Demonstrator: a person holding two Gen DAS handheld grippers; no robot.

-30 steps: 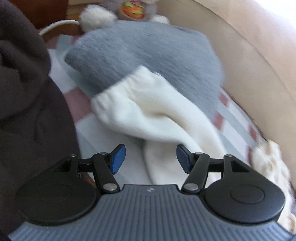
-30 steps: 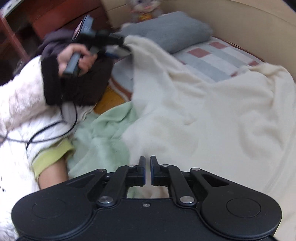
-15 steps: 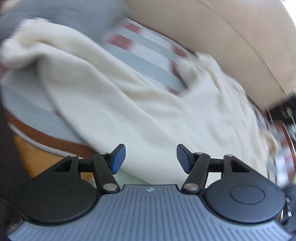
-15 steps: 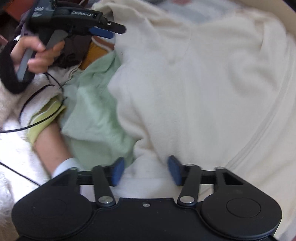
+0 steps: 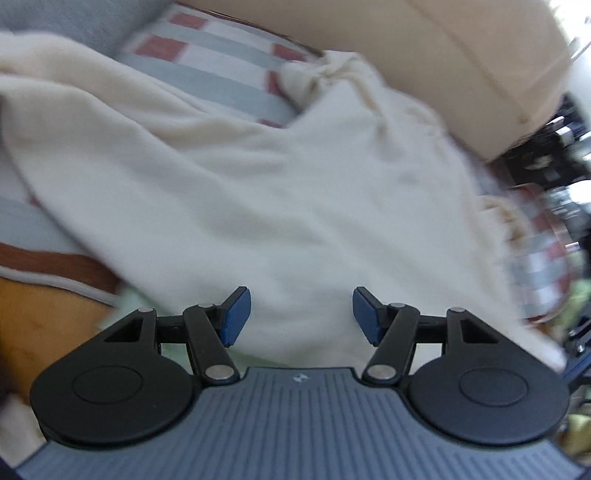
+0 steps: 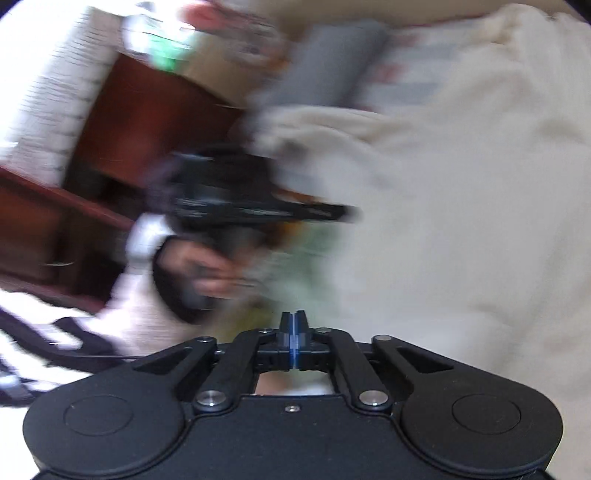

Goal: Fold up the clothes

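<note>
Striped bedding [image 5: 221, 79] carries a spread cream garment [image 5: 295, 192], left gripper [image 5: 301, 315] over it with jaws apart and empty, right gripper [image 6: 293, 325] just clamped together, nothing between.

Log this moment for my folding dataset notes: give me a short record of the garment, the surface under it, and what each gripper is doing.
garment: cream fleece garment, spread out and rumpled
surface: striped bedcover in grey, white and red
behind: beige headboard; grey pillow at upper left
left gripper: open, above the garment, nothing between the pads
right gripper: jaws have just closed fully, no cloth visible between them
left hand: seen blurred in the right wrist view, holding its gripper
image quality: motion blur in the right wrist view
</note>
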